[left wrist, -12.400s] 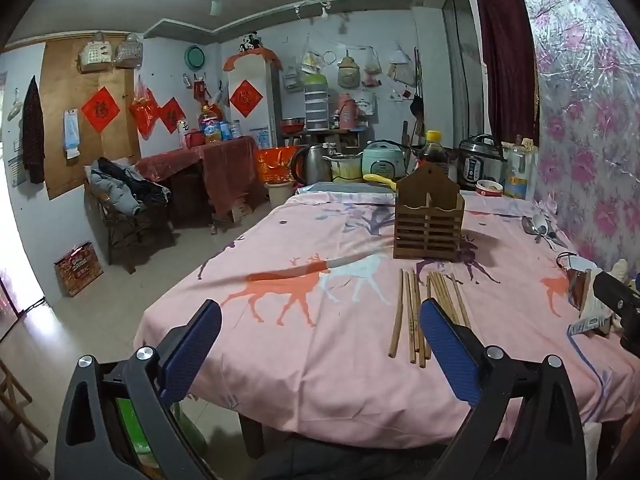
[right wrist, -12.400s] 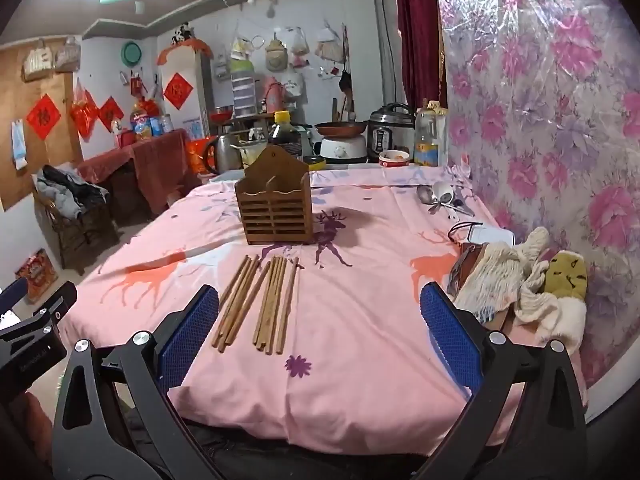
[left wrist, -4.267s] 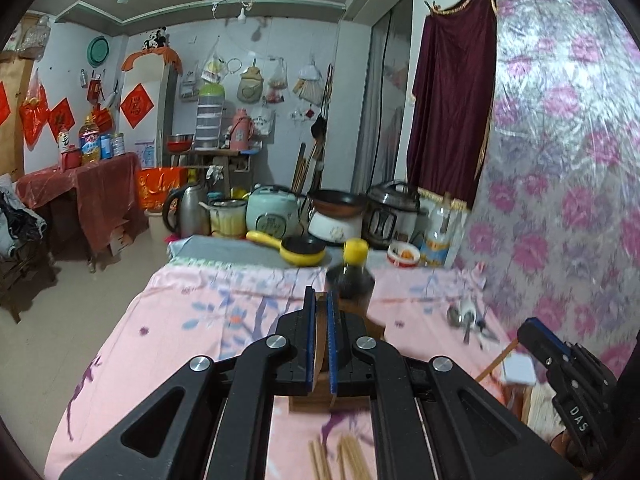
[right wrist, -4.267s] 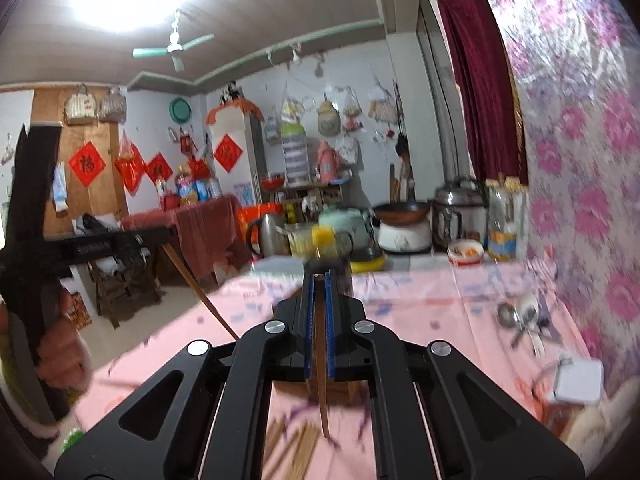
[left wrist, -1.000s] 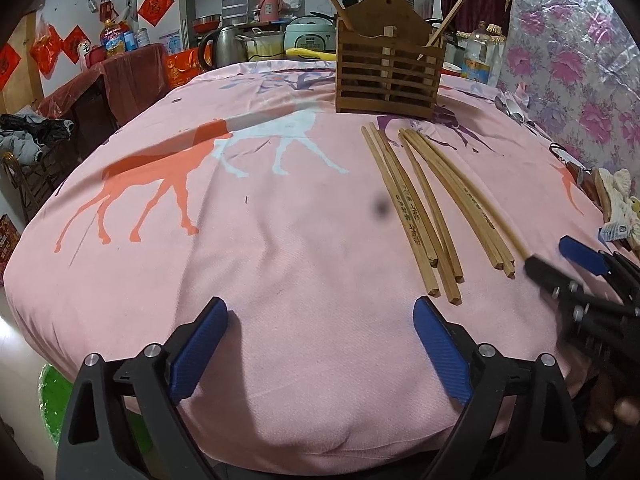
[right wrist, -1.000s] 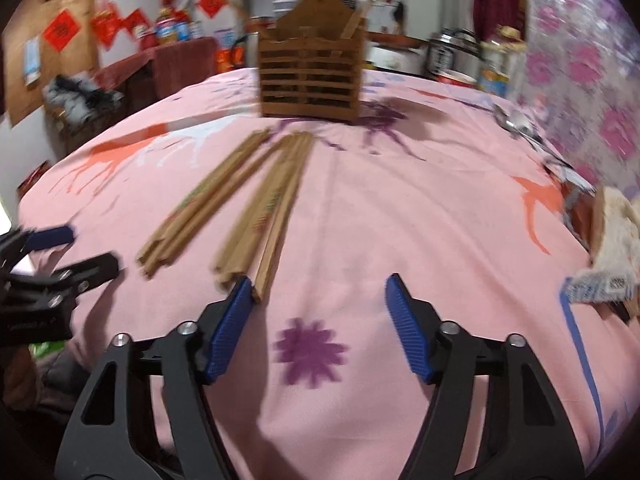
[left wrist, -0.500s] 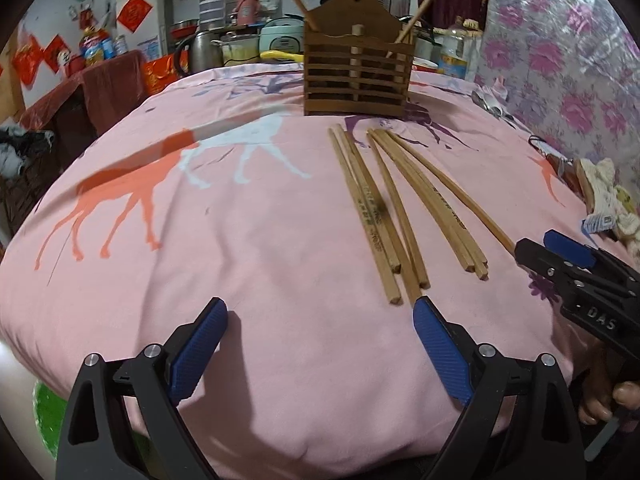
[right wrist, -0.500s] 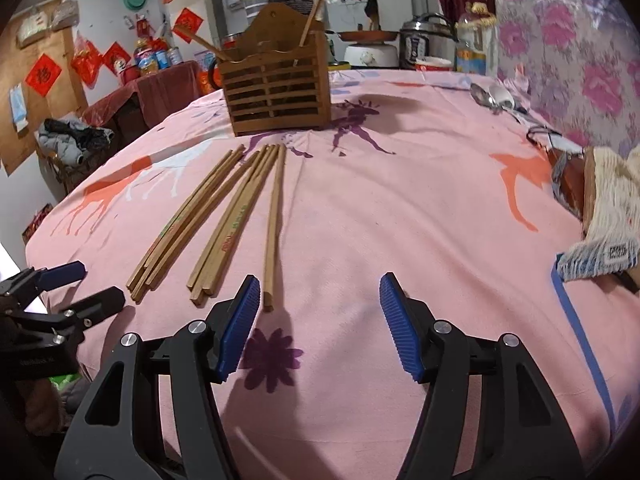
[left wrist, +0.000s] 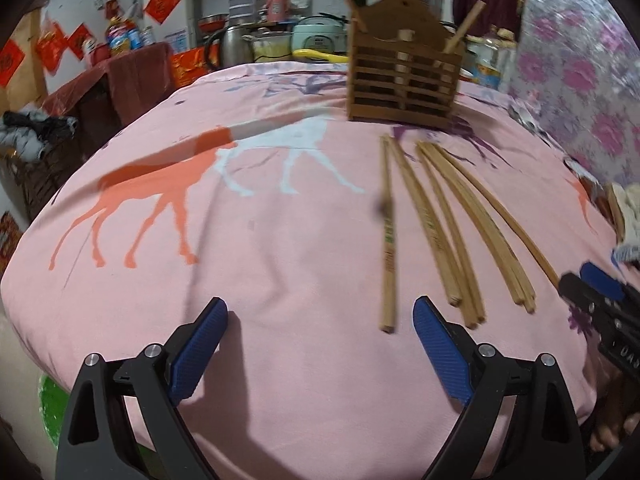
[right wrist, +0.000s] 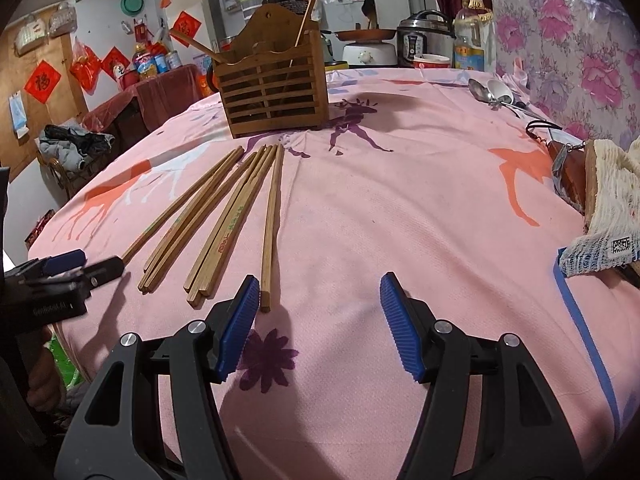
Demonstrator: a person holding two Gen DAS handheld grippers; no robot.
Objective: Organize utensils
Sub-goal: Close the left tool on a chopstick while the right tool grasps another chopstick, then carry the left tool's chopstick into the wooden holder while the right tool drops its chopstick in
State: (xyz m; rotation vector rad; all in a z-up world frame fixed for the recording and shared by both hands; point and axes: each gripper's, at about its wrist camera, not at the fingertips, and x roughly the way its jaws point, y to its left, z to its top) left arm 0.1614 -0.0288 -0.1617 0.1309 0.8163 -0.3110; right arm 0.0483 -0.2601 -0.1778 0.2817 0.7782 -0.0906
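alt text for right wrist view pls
Open right hand-held gripper hovers over a pink tablecloth, its left finger beside the nearest loose chopstick. More chopsticks fan leftward; a wooden holder stands behind.

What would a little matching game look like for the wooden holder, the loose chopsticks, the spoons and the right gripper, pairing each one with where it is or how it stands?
Things:
1. wooden utensil holder
2. loose chopsticks
3. spoons
4. right gripper

States:
A. lying flat in a fanned row on the pink cloth
B. far right side, near the floral wall
C. jaws open, holding nothing
D. upright, with two chopsticks poking out

Pairs: 1-D, 2-A, 3-B, 4-C
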